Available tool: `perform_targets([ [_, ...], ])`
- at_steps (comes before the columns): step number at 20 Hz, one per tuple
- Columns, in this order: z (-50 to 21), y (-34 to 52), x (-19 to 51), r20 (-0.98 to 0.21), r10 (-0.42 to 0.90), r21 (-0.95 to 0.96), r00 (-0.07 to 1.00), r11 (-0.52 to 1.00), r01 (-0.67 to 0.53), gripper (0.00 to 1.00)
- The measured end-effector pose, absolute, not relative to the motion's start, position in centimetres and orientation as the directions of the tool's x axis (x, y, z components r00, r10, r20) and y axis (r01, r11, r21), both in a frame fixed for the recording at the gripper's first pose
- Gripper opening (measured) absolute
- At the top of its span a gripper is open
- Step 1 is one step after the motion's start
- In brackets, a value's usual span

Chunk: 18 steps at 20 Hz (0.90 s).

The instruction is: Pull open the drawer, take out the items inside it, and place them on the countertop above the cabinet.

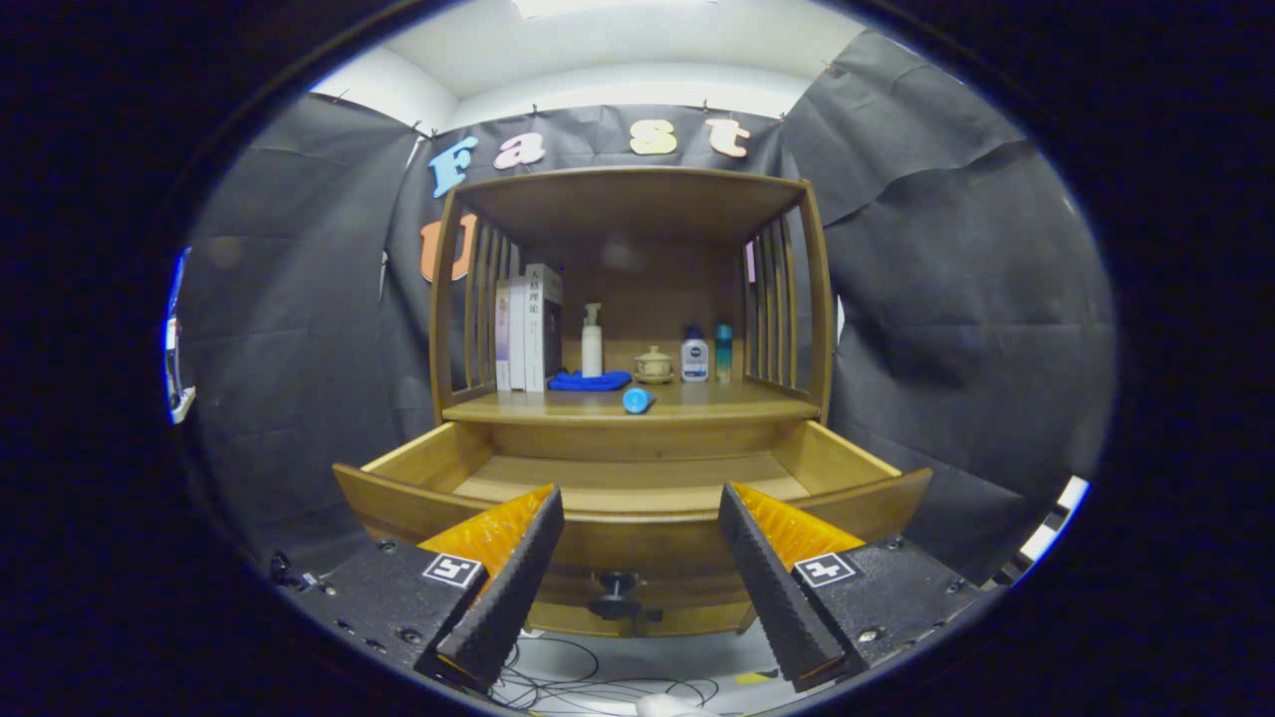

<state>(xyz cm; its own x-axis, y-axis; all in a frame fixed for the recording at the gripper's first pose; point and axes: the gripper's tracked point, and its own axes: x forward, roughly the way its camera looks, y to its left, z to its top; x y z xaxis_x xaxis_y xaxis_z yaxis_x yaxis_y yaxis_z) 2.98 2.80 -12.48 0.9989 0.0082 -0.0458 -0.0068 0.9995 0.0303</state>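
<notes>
Beyond the spread, empty tool point(634, 558), the pulled-out drawer point(634, 493) looked bare; a blue cylinder point(637, 400) lay farther off on the counter point(737, 404).

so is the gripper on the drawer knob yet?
Apart. In the gripper view the gripper is open, its fingers spread wide to either side of the drawer knob, with clear gaps on both sides. The drawer is already pulled out.

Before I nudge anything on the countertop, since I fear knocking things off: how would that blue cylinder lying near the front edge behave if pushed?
The blue cylinder lies on its side on the countertop, so it would probably roll. Being near the front edge above the open drawer, it might drop in. It looks small, likely light. The gripper is open, short of it.
</notes>
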Motion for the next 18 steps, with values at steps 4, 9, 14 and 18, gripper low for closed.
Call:
perform_targets([
  [4, -16.5, 2.7, 3.4, -0.105, -0.005, 0.030, 0.994, 1.000, 0.009, 0.99],
  [9, -19.4, 3.1, 4.4, -0.150, -0.004, 0.020, 0.989, 1.000, 0.008, 0.99],
  [14, -20.7, 4.0, 5.6, -0.177, 0.000, 0.008, 0.984, 1.000, 0.002, 0.99],
  [18, -21.1, 4.7, 6.6, -0.177, -0.010, -0.022, 0.984, 1.000, 0.006, 0.99],
])
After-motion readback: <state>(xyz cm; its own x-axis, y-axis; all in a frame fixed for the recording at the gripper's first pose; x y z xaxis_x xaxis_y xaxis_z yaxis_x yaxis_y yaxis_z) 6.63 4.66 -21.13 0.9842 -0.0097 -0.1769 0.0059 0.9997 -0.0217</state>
